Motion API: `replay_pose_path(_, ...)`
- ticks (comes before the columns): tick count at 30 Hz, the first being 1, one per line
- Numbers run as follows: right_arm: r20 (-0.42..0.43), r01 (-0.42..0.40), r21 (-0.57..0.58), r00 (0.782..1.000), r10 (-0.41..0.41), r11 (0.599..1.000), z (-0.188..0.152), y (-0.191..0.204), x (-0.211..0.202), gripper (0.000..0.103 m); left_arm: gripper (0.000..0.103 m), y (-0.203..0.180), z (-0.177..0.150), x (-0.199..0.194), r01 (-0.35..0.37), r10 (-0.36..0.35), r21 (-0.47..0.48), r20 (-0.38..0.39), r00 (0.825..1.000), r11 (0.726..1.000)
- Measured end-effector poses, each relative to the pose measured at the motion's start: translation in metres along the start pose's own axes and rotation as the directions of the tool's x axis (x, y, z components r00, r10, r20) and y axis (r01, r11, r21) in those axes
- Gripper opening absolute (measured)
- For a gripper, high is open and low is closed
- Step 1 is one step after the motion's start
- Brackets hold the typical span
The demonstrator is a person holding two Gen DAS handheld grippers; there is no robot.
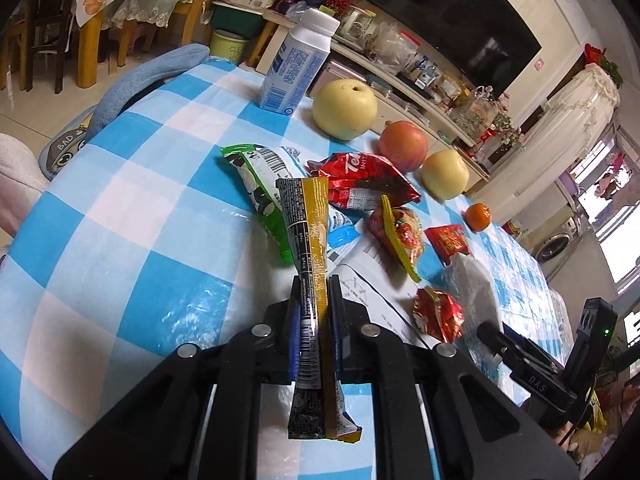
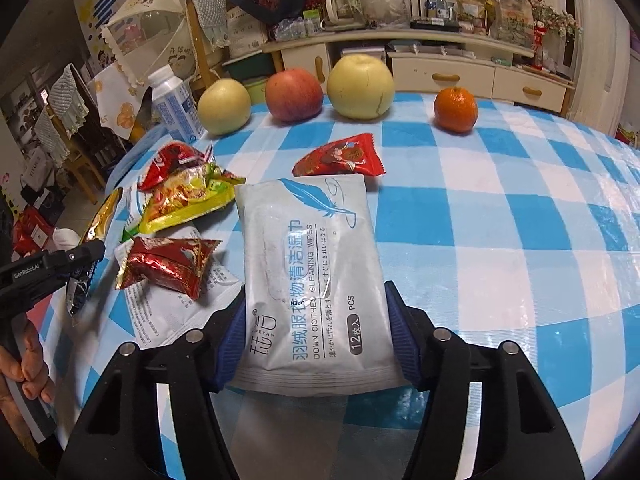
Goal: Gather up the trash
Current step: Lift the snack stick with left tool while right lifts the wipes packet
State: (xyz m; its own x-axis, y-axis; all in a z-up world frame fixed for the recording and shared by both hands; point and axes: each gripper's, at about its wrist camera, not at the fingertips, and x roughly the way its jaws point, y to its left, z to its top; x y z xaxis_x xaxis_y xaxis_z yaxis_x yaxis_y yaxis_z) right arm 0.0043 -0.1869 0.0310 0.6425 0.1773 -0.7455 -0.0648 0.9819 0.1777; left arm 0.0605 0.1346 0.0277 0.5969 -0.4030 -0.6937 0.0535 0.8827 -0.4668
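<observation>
My left gripper [image 1: 313,286] is shut on a long yellow and black sachet [image 1: 308,240] and holds it upright above the table. My right gripper [image 2: 316,300] is shut on a white wet wipes pack [image 2: 312,264], gripping its sides. Loose wrappers lie between them: a green packet [image 1: 260,188], a red Tea packet [image 1: 360,184], a yellow-red snack bag [image 2: 184,200], a red foil wrapper [image 2: 168,266], a small red packet [image 2: 340,156] and a flat white pouch [image 2: 172,308]. The left gripper also shows in the right wrist view [image 2: 86,254].
A white and blue bottle [image 2: 174,106], two yellow pears [image 2: 224,106] [image 2: 360,86], a red apple [image 2: 294,96] and a tangerine [image 2: 456,110] stand along the far edge of the blue checked table [image 2: 520,220]. Chairs and a cluttered cabinet [image 2: 440,76] lie beyond.
</observation>
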Motion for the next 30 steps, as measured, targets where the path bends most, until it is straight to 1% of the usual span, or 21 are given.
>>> replay_pose_path(4, 0.038, -0.015, 0.021, 0.999, 0.015, 1.000, 0.000, -0.005, -0.014, 0.061, 0.013, -0.001, 0.000, -0.009, 0.011, -0.011, 0.013, 0.016, 1.000, 1.000)
replay_pose_path(9, 0.082, -0.041, 0.040, 0.996, 0.037, 0.998, 0.001, -0.004, -0.030, 0.061, 0.013, -0.004, -0.001, -0.027, 0.005, -0.007, 0.037, 0.049, 0.999, 0.999)
replay_pose_path(16, 0.119, -0.086, 0.018, 0.989, 0.083, 0.996, -0.002, 0.017, -0.048, 0.061, 0.013, -0.005, 0.002, -0.051, -0.012, 0.005, 0.076, 0.099, 0.995, 0.997)
replay_pose_path(20, 0.140, -0.128, -0.013, 0.982, 0.128, 0.992, -0.005, 0.039, -0.061, 0.061, 0.013, -0.003, 0.005, -0.066, -0.044, 0.031, 0.099, 0.134, 0.991, 0.994)
replay_pose_path(23, 0.147, -0.154, -0.046, 0.976, 0.160, 0.987, -0.007, 0.060, -0.067, 0.061, 0.013, 0.002, 0.007, -0.078, -0.056, 0.040, 0.093, 0.160, 0.986, 0.994)
replay_pose_path(27, 0.143, -0.189, -0.116, 0.968, 0.205, 0.975, -0.010, 0.097, -0.073, 0.061, 0.013, 0.013, 0.012, -0.093, -0.081, 0.066, 0.070, 0.198, 0.978, 0.994)
replay_pose_path(30, 0.128, -0.218, -0.174, 0.962, 0.242, 0.960, -0.014, 0.130, -0.075, 0.061, 0.013, 0.024, 0.018, -0.104, -0.124, 0.110, 0.050, 0.227, 0.968, 0.991)
